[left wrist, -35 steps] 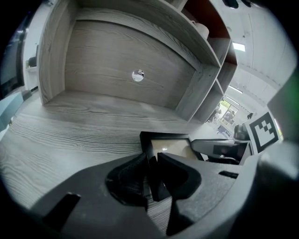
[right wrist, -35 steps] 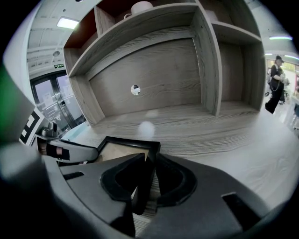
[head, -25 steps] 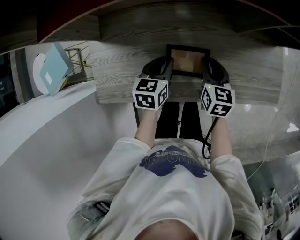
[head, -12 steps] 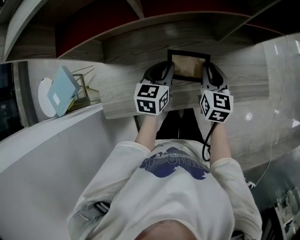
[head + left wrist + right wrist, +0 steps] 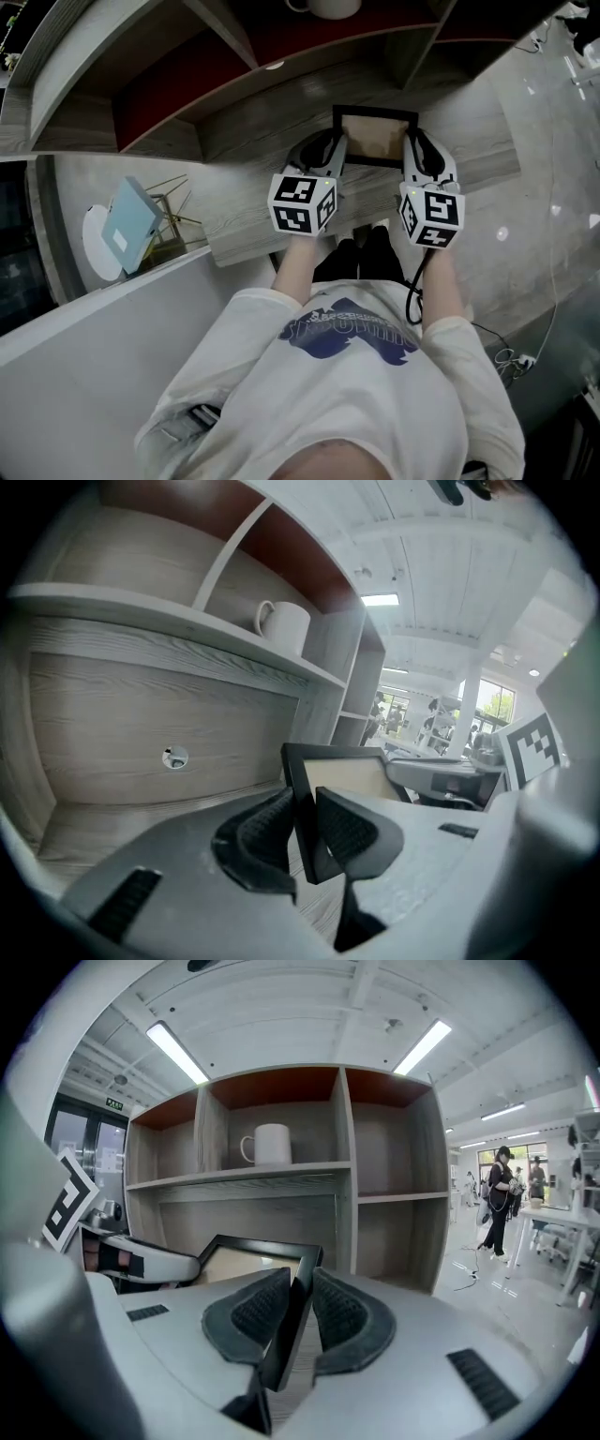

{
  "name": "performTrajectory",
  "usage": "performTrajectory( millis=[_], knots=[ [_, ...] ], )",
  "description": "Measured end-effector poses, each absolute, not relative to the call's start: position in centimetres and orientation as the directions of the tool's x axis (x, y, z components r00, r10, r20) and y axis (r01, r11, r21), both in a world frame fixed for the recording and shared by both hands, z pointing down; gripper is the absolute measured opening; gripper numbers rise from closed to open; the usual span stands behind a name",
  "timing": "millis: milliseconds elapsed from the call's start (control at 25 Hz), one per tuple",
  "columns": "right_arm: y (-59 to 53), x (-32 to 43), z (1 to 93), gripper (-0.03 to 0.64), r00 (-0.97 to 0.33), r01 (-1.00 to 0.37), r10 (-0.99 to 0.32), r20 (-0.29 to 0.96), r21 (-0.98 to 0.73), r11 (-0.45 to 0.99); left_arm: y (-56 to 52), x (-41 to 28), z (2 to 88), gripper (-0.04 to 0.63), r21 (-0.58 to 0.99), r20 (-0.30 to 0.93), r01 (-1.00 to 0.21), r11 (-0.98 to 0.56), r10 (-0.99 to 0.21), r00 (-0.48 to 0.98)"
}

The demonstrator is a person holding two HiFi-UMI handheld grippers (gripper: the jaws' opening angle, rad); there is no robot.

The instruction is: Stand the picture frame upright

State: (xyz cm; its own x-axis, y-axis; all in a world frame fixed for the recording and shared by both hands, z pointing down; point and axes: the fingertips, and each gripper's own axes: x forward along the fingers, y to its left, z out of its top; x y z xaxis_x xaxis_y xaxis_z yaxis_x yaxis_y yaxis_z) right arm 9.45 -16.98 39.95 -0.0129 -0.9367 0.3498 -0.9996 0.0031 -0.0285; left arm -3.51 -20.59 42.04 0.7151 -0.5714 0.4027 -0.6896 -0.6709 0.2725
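Observation:
A black picture frame [image 5: 375, 134] with a tan picture panel is held between both grippers above the grey wood desk [image 5: 253, 202]. My left gripper [image 5: 334, 150] is shut on the frame's left edge [image 5: 302, 808], with the ribbed pads pressed on both sides. My right gripper [image 5: 413, 150] is shut on the frame's right edge [image 5: 292, 1326] in the same way. The frame [image 5: 253, 1258] leans back, its top away from me, toward the shelf unit.
A shelf unit [image 5: 342, 1176] rises behind the desk, with a white mug [image 5: 270, 1145] on its upper shelf. A light blue card on a wire stand [image 5: 131, 225] sits at the desk's left end. White floor lies on the left; a person [image 5: 497, 1199] stands far right.
The head view has tilted up, so the shelves and mug now show. Both grippers keep their hold on the frame, which sits slightly nearer the shelf unit.

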Motion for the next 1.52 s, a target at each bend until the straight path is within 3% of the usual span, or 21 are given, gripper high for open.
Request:
performTrajectory(
  millis=[440, 1160, 1520],
  knots=[
    [-15.3, 13.9, 38.0, 0.072, -0.021, -1.0, -0.954, 0.301, -0.025, 0.014, -19.2, 1.0, 39.9, 0.08, 0.238, 0.379, -0.684, -0.689, -0.582, 0.719],
    [-17.0, 25.2, 38.9, 0.072, -0.272, -0.962, -0.909, 0.316, -0.063, 0.265, -17.8, 11.7, 40.9, 0.08, 0.232, 0.401, -0.826, -0.513, -0.724, 0.562],
    [-17.8, 25.8, 40.2, 0.071, -0.357, -0.933, -0.876, 0.324, -0.072, 0.354, -17.4, 12.4, 42.2, 0.081, 0.239, 0.409, -0.866, -0.44, -0.763, 0.5]
  ],
)
